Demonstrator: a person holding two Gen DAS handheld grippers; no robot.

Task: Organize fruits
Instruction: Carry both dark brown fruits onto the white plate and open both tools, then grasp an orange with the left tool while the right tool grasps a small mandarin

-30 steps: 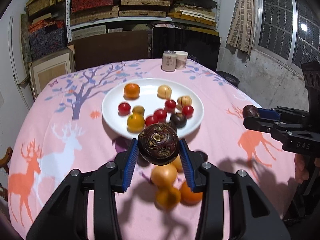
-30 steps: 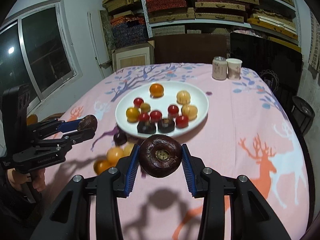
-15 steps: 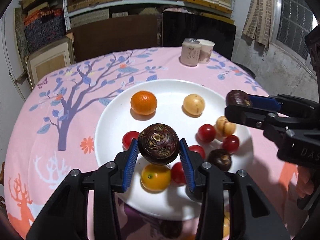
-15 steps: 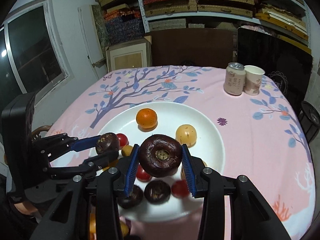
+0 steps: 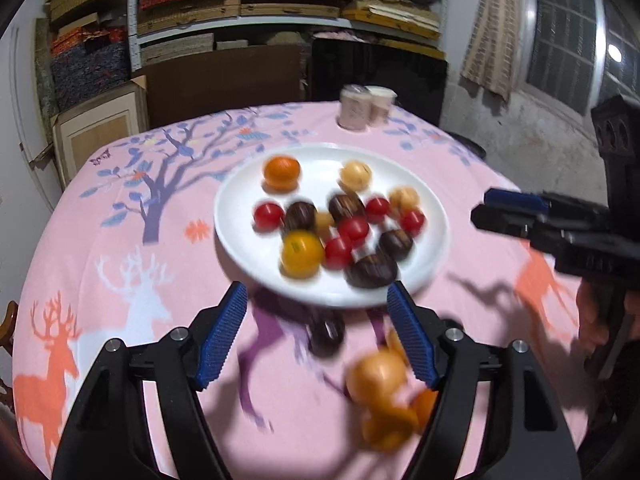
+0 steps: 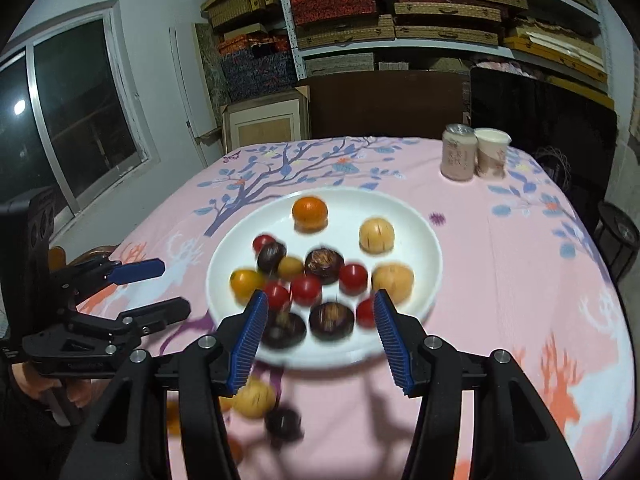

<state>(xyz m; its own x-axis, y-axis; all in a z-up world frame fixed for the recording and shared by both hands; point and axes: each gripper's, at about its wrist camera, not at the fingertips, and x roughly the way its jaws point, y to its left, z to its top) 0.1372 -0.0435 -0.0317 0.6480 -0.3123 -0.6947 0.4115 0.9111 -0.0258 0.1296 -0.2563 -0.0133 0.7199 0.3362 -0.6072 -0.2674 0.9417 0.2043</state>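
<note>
Both tools, left [image 5: 316, 336] & right [image 6: 320, 336], spread wide, nothing gripped.

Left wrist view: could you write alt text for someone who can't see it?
An open black tool with blue pads hangs empty near a round white plate of red, orange and dark fruits on a pink deer-print tablecloth. Blurred orange fruits lie off the plate.

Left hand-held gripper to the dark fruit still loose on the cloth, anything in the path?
Nothing visible. The dark round fruit lies on the pink patterned tablecloth just ahead of the open left hand-held gripper, near the white plate's near rim. The blurred orange fruits sit nearer and to its right, off the line.
</note>
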